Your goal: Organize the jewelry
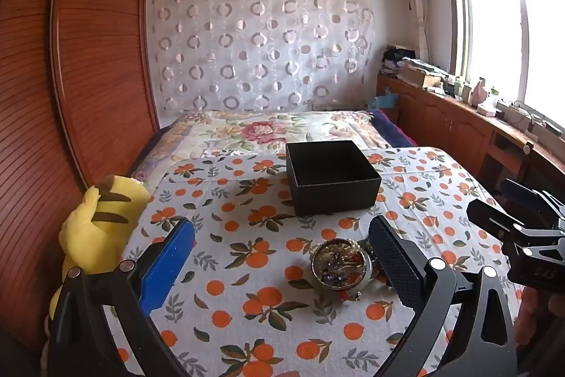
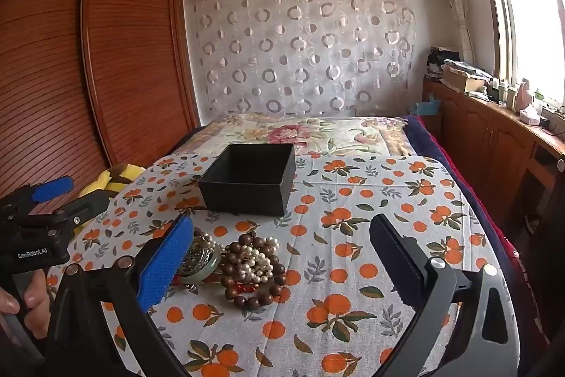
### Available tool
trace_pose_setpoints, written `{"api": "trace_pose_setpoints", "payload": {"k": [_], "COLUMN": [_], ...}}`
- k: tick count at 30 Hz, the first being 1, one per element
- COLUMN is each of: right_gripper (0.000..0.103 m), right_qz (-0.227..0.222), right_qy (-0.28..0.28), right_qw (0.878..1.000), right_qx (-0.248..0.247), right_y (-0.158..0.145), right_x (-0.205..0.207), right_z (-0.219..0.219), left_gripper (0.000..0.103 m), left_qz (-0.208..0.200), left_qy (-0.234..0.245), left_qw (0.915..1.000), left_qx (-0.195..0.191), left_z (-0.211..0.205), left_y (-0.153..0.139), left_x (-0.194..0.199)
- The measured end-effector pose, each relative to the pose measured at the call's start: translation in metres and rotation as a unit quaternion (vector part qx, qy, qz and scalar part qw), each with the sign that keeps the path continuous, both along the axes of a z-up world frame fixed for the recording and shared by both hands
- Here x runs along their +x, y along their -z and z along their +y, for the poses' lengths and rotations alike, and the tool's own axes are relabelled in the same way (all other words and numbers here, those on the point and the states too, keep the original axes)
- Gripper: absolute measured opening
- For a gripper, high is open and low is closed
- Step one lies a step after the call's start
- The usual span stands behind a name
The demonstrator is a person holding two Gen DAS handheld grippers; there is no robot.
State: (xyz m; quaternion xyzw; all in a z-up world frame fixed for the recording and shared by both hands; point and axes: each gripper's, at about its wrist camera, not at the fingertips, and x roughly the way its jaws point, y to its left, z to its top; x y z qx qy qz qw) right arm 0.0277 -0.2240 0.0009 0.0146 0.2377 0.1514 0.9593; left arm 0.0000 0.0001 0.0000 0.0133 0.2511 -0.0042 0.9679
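Jewelry pile (image 2: 247, 265), comprising wooden beads, pearls and a metal bangle (image 1: 340, 265), lies on the orange-print tabletop (image 2: 353, 235), just in front of the open black box (image 2: 252, 179). Left gripper (image 1: 282, 257) and right gripper (image 2: 282, 257) both hover above the cloth, jaws spread wide, holding nothing.

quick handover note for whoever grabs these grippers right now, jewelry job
Left gripper: open, holding nothing, low over the cloth near the jewelry.
Right gripper: open, holding nothing, beside it.
Jewelry pile: wooden beads, pearls and a round metal piece, heaped on the orange-print cloth.
Black box: open, behind the pile, looks empty.
Done: nothing in the box.
Left: move every piece into the box, probably one at a time.
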Motion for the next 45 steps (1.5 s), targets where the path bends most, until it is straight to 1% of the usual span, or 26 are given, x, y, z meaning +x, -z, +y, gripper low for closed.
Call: {"api": "trace_pose_setpoints", "payload": {"k": [45], "right_gripper": [0.101], "right_qz": [-0.002], "right_qy": [0.001], "right_qw": [1.0], "right_qx": [0.003], "right_y": [-0.0017], "right_x": [-0.0015], "right_z": [-0.0004], "left_gripper": [0.095], "left_qz": [-0.008], "left_qy": [0.0], "left_qw": [1.0], "left_qx": [-0.003], "left_z": [-0.0001], "left_y": [-0.0005], "left_x": [0.001]}}
